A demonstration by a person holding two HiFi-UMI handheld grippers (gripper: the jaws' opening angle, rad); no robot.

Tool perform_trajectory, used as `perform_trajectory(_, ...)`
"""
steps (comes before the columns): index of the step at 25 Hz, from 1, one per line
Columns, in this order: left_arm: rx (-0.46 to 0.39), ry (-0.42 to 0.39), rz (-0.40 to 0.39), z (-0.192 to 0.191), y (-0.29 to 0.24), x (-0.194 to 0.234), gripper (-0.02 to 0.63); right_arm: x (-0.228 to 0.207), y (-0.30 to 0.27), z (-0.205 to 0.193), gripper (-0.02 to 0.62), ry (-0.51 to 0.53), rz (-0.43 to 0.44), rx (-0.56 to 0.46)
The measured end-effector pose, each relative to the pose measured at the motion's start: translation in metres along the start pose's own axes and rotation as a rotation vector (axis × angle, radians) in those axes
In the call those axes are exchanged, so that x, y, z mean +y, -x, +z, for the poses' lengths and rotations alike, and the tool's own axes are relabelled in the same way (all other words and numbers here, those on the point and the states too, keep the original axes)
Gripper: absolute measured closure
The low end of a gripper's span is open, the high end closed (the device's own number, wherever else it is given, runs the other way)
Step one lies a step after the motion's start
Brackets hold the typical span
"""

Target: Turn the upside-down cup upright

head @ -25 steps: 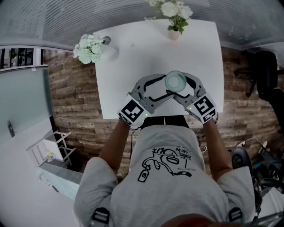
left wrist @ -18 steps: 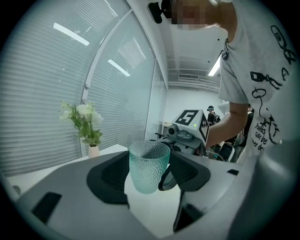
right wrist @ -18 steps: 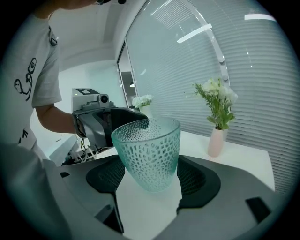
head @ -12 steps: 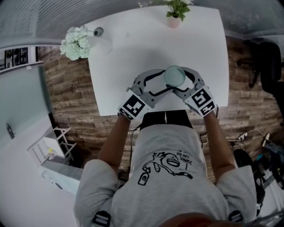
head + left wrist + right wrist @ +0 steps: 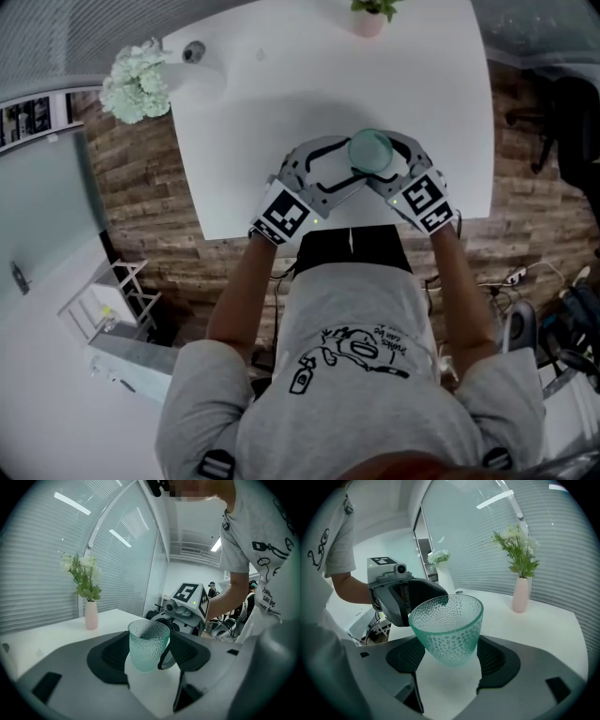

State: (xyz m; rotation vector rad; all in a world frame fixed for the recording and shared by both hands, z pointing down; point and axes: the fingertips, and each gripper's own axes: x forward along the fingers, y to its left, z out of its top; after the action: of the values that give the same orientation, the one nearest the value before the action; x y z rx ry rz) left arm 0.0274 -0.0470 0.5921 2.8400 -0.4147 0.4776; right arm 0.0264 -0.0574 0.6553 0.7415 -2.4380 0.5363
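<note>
1. Head view: a person in a grey T-shirt (image 5: 356, 356) stands at the near edge of a white table (image 5: 281, 103). Each hand holds one gripper, with the marker cubes closest to the body.
2. Right gripper (image 5: 451, 660): the jaws are clamped on the lower body of the cup (image 5: 447, 625), with a dark pad against each side.
3. Left gripper (image 5: 151, 663): the jaws are spread wide and the cup (image 5: 148, 641) sits between them. Whether its pads touch the glass cannot be told.
4. Cup (image 5: 371, 150): pale green dimpled glass with its mouth facing up. It sits where the tips of the two grippers meet, over the table and near its front edge. The right gripper view shows it slightly tilted.
5. Far edge of the table: a pink vase (image 5: 519, 595) holds green stems and white blooms, well apart from the cup.
6. Far left corner of the table: a bunch of white flowers (image 5: 131, 80) hangs over the table's edge.
</note>
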Motion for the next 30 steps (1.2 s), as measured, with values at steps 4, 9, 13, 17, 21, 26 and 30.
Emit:
perform_trajectory(4, 0.005, 0.004, 0.001, -0.010, -0.003, 0.003, 0.333, -0.003, -0.006, -0.008, 0.241, 0.003, 0.000, 0.022)
perform_trajectory(9, 0.002, 0.020, 0.003, -0.021, -0.009, 0.007, 0.333, -0.007, -0.013, -0.019, 0.241, -0.002, 0.000, 0.048)
perform_trajectory(13, 0.006, 0.023, 0.004, -0.028, -0.013, 0.007, 0.333, -0.009, -0.017, -0.027, 0.241, -0.005, 0.001, 0.059)
perform_trajectory(17, 0.011, 0.017, 0.009, -0.035, -0.015, 0.007, 0.333, -0.009, -0.021, -0.031, 0.241, -0.004, 0.000, 0.063)
perform_trajectory(21, 0.006, 0.012, 0.019, -0.038, -0.016, 0.005, 0.333, -0.008, -0.021, -0.036, 0.241, -0.002, -0.001, 0.065)
perform_trajectory(26, 0.005, 0.010, 0.025, -0.041, -0.017, 0.002, 0.333, -0.007, -0.022, -0.038, 0.241, -0.003, -0.004, 0.065)
perform_trajectory(30, 0.009, 0.000, 0.030, -0.043, -0.017, 0.002, 0.331, -0.007, -0.023, -0.039, 0.241, 0.007, -0.009, 0.071)
